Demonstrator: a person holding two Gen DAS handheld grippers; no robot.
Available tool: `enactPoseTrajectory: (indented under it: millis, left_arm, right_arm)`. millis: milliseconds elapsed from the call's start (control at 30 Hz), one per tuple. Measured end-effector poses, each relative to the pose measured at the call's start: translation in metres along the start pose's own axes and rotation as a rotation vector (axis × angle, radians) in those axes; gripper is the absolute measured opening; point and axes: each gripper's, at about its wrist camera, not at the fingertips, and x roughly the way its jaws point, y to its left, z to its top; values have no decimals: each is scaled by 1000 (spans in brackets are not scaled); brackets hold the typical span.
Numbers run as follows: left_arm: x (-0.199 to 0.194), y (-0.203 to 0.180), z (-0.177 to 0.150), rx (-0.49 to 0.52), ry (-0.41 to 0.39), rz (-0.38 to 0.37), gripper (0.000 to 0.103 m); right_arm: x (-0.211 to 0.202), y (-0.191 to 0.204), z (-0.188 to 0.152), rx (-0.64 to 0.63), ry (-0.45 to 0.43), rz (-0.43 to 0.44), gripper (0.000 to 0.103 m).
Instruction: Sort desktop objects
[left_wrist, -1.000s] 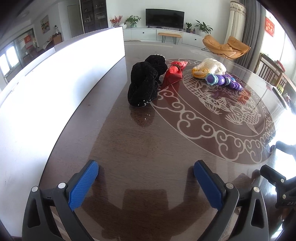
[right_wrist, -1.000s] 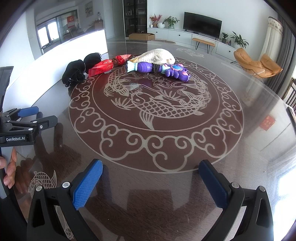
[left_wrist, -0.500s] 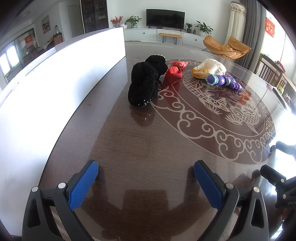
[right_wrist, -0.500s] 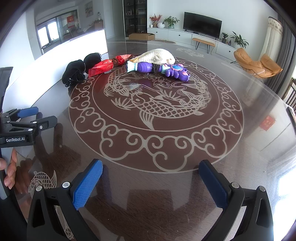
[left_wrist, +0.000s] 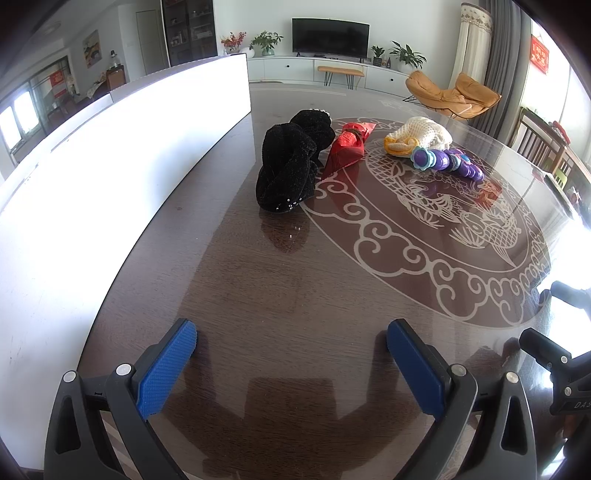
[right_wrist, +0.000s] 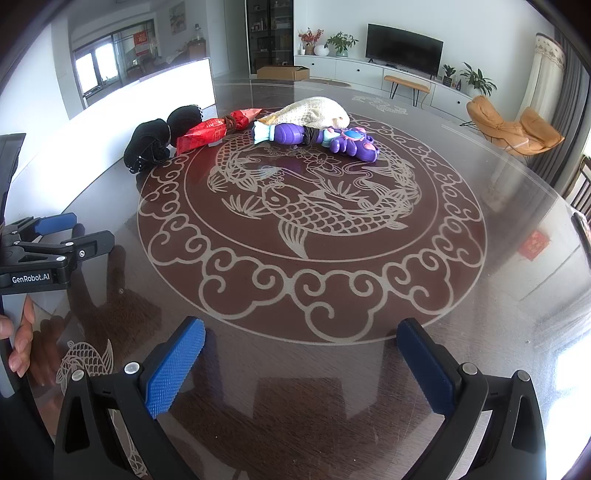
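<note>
While both tools stood wide and empty at six o'clock, the left gripper and right gripper were well apart from the row at twelve o'clock: black fabric bundle, red wrapped packet, cream knitted item, purple toy. Judged risks: neighbours touched, so lifting one could drag another; the soft bundle could sag from a pinch, and the glossy table could let the toy slide.
</note>
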Motion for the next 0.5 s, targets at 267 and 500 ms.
enactPoseTrajectory:
  millis: [267,500]
  left_arm:
    - [2,21,7,-72,6,44,103]
    - [24,26,40,39,11,-31,103]
  right_arm:
    - [0,0,0,0,0,0,103]
    - [0,0,0,0,0,0,103]
